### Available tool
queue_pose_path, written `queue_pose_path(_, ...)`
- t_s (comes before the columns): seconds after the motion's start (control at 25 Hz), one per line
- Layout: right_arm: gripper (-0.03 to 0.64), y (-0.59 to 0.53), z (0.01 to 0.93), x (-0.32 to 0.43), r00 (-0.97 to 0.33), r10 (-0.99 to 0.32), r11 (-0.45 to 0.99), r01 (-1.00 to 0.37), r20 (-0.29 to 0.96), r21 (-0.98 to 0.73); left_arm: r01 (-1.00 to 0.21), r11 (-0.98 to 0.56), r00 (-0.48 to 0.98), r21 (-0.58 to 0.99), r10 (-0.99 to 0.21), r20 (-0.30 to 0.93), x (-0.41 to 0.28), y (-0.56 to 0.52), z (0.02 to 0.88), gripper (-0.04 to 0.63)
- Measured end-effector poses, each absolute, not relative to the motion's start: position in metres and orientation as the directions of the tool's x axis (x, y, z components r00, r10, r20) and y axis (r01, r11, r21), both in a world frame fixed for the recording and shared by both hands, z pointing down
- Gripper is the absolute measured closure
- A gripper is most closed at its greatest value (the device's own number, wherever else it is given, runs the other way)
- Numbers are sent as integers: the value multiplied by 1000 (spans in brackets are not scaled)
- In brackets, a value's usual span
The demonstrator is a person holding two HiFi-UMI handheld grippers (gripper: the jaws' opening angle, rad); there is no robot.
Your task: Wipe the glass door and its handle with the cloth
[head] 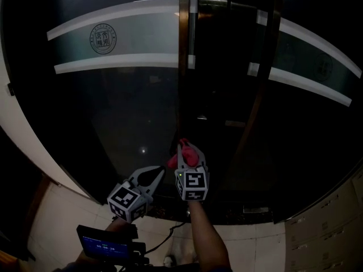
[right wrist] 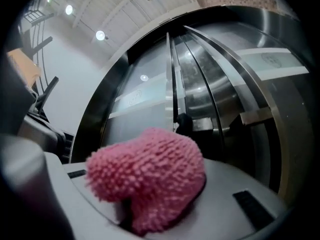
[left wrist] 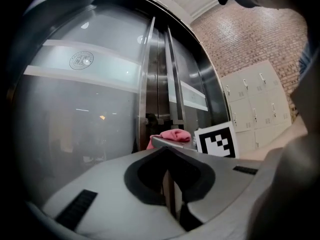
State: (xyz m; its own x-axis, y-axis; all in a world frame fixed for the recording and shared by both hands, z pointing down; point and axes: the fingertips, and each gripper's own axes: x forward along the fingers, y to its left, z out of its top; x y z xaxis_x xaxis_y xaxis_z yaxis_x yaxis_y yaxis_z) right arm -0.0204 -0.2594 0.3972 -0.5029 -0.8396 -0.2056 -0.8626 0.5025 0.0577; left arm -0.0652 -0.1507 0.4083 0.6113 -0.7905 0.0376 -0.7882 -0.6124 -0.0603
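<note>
gripping pink cloth (right wrist: 150, 179), jaws buried, glass door (head: 113, 112) dim

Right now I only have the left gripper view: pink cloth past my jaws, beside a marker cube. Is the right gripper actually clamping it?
Observer: Yes. In the right gripper view the cloth is bunched between the right gripper jaws, which are shut on it.
Operator: Where is it against the door?
Observer: In the head view it points at the lower part of the vertical metal bar on the glass door. I can't tell if it touches.
Operator: And my left one?
Observer: The left gripper sits lower-left of the right one, its tips near the cloth.
</note>
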Motion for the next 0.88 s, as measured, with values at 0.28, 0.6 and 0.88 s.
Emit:
queue_pose_path(0.28,557,-259,469,-54,-540,-839,541,-841,-70,1,-804,-593,591,-45,-805,57,-79,-143,417,592)
queue_pose_path(0.6,557,-253,484,-57,-545,-838,546,-837,-31,-29,-809,-586,584,-39,-810,62,-86,-140,422,592)
queue_pose_path(0.88,557,-227,438,-33,-533,-839,539,-842,-113,-25,-788,-614,614,-34,-789,32,-66,-136,410,592)
